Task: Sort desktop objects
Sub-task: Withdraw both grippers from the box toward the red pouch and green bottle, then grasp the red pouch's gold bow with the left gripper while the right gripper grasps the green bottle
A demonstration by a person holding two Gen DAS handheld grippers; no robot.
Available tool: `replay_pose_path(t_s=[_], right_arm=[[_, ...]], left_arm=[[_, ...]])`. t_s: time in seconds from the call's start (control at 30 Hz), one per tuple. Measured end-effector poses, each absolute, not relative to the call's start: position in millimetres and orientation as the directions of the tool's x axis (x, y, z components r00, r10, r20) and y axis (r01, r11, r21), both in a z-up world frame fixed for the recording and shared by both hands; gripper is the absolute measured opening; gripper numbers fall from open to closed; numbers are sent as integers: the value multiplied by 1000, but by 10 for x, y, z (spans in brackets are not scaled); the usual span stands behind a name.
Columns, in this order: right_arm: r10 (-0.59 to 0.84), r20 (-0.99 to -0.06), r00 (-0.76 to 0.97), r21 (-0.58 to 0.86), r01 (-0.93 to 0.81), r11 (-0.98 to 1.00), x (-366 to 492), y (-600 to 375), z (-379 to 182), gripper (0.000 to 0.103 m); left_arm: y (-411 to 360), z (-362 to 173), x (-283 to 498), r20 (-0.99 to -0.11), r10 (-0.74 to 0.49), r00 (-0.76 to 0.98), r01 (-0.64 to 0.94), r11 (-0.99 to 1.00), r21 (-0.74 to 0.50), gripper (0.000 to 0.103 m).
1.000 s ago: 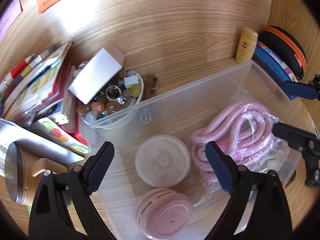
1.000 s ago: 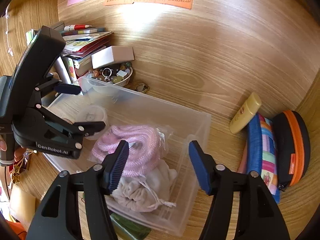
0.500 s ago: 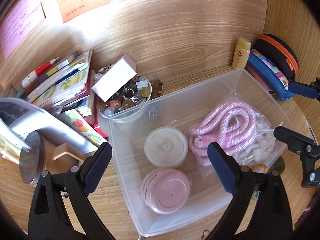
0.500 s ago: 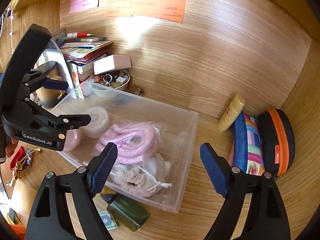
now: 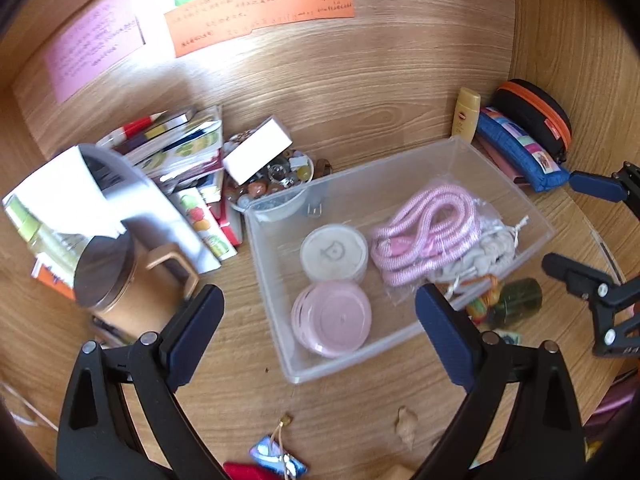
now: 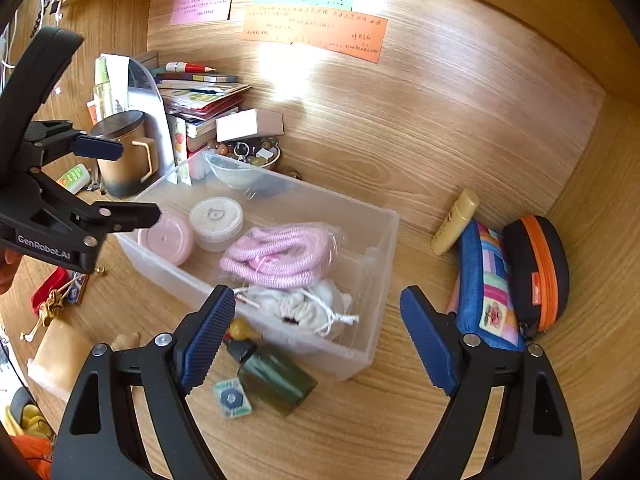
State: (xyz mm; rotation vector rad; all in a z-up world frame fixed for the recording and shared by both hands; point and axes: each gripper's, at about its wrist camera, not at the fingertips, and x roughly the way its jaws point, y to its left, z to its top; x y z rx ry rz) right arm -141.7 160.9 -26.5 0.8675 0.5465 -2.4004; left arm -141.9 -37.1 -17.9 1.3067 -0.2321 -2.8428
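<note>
Two grippers are hanging over the wooden tabletop with nothing between their pads: the left gripper is standing with its jaws wide apart above the near end of the clear plastic bin, and the right gripper is likewise spread wide, its jaws having just been opening, above the bin's other end. Inside the bin a pink round case and a white lidded tub are lying side by side, with a bagged coil of pink rope next to them and a white drawstring pouch just beyond it. Outside the bin, a dark green bottle is lying against its wall. A yellow tube, a blue patchwork pouch and a black case with orange trim are resting together near the corner. A bowl of beads is sitting behind the bin, beside a stack of books.
</note>
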Motion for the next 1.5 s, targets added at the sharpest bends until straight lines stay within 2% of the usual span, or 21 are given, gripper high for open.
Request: replay_pose_path(t_s=[0.37,0.5,0.73,1.13,1.2,1.33,1.5], right_arm=[[-316,-665,-676,-183,558,-809,-1128,1882,-284,83],[-317,-671,-671,-165,552,-818,-1042,1945,-346,86],[-298,-682,-668,-165,537,-828,-991,1913,-494,87],[-216,-740,-637,-217,531,-819,-1083,1626,-858,87],[-217,-744,-632,-213,532,-819,-1104,1606,-882,87],[-194,-754,-628,-215,514,-830,-1179,1565,-951,87],[-191,-773,-605,-181,498,-848,-1280,1525,-1054,87]], left_arm=[[-465,-224,-942,-739,-107,-665,-28,-986,167,98],[-615,-283,-738,-735,-135,-665,3,-984,178,100],[-1027,-549,-403,-782,-162,-602,92,-987,133,100],[-1041,-1005,-173,-853,-84,-515,39,-996,74,100],[-1024,-1068,-167,-861,-96,-500,38,-995,89,100],[-1068,-1219,-162,-887,-41,-459,37,-999,27,100],[-1107,-1253,-136,-883,-29,-468,49,-999,6,100]])
